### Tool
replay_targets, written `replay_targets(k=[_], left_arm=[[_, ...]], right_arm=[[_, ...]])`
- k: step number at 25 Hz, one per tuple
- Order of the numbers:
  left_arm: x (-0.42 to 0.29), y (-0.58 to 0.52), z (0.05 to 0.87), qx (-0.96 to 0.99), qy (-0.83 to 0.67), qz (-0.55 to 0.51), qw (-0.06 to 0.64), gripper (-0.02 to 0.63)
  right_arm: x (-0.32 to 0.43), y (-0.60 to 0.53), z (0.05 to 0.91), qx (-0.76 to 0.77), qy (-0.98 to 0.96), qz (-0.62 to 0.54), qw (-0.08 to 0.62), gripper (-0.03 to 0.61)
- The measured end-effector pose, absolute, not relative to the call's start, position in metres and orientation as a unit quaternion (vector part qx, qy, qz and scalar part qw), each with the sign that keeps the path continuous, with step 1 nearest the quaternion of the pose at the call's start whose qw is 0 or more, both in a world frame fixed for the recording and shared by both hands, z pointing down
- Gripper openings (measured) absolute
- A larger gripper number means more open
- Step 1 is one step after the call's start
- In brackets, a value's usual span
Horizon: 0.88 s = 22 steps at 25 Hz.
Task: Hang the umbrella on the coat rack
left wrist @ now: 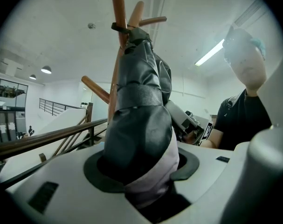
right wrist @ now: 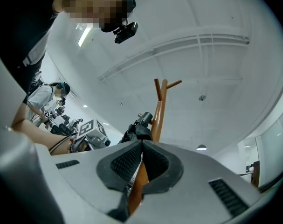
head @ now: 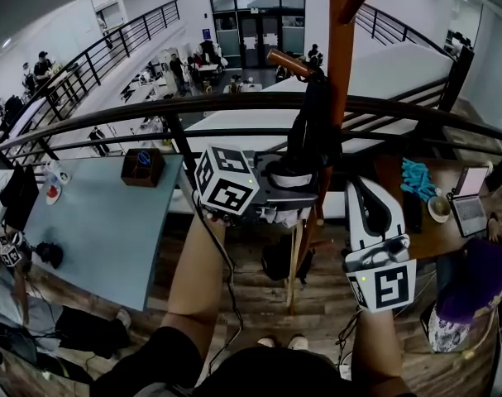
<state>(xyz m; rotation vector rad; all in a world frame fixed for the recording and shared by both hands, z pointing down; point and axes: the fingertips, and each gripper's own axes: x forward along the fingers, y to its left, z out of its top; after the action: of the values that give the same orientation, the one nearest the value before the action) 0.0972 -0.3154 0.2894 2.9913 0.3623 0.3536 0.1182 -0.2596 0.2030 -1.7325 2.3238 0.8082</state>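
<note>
The wooden coat rack (head: 341, 56) stands just past the black railing, its pegs angling up. A folded black umbrella (head: 310, 131) hangs against the pole, and its strap loops over a peg (left wrist: 119, 13) at the top. My left gripper (head: 288, 180) is shut on the umbrella's lower end (left wrist: 141, 125), where a pale lining shows between the pads. In the right gripper view the umbrella (right wrist: 137, 130) shows beside the pole (right wrist: 158, 111). My right gripper (head: 362, 190) points upward right of the pole, its pads (right wrist: 132, 160) pressed together with nothing in them.
A black railing (head: 234, 106) runs across in front of me. A blue-grey table (head: 102, 213) with a brown box (head: 143, 166) lies at the left. At the right is a desk with a laptop (head: 470, 201) and a cup (head: 439, 209). People stand on the floor below.
</note>
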Motion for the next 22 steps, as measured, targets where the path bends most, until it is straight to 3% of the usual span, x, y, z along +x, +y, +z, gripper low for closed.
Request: replay_targets(k=[22], left_arm=[[0.098, -0.316, 0.306, 0.980, 0.121, 0.142, 0.073, 0.230]], right_arm=[[0.112, -0.277, 0.200, -0.575, 0.776, 0.251, 0.062, 0.031]])
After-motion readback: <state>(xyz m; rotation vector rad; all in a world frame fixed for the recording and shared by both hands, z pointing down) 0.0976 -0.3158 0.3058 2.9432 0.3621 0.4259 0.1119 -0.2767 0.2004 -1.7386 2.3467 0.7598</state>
